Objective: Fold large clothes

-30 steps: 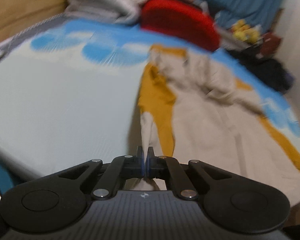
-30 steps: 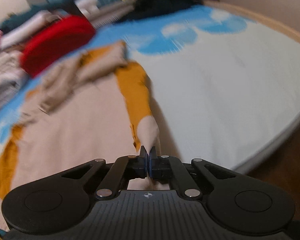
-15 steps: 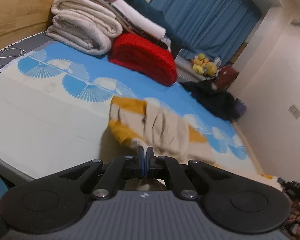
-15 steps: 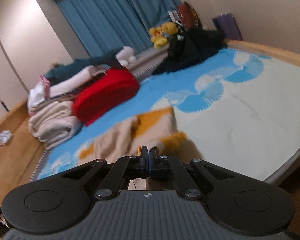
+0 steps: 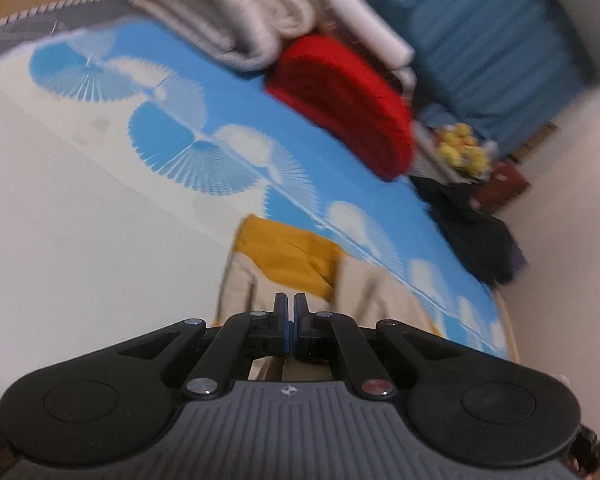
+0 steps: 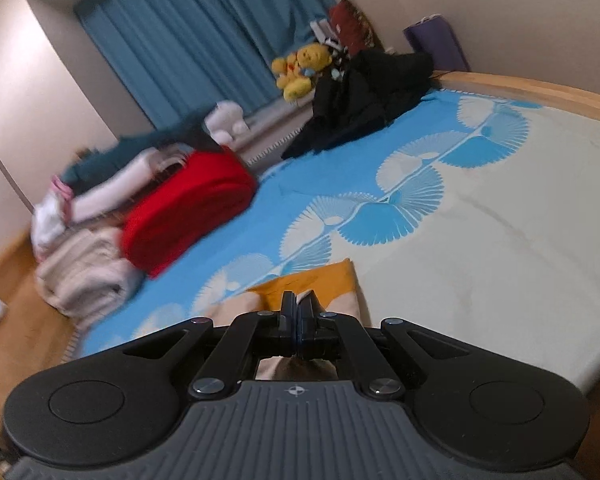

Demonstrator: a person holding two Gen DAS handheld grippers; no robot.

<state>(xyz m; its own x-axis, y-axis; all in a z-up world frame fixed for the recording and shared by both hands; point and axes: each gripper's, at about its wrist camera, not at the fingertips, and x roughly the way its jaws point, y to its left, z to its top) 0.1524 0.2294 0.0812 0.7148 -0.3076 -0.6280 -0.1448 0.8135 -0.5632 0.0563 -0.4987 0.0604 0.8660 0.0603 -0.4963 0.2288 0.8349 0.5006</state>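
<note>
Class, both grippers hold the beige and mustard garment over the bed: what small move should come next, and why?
Probably carry the pinched edge forward and lay it down. The left gripper and right gripper are both shut on the garment, which is bunched, its far mustard edge resting on the bed sheet.

My bed (image 6: 520,208) has a blue-and-cream fan-print sheet and wooden frame. Blue curtains (image 6: 188,32) hang behind; pale walls (image 6: 520,12); wooden floor (image 6: 16,344) alongside.

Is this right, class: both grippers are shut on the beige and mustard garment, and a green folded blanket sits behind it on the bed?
Not quite. The folded blanket is red, not green, as the right wrist view shows. The left gripper and right gripper are shut on the garment, on the bed.
</note>
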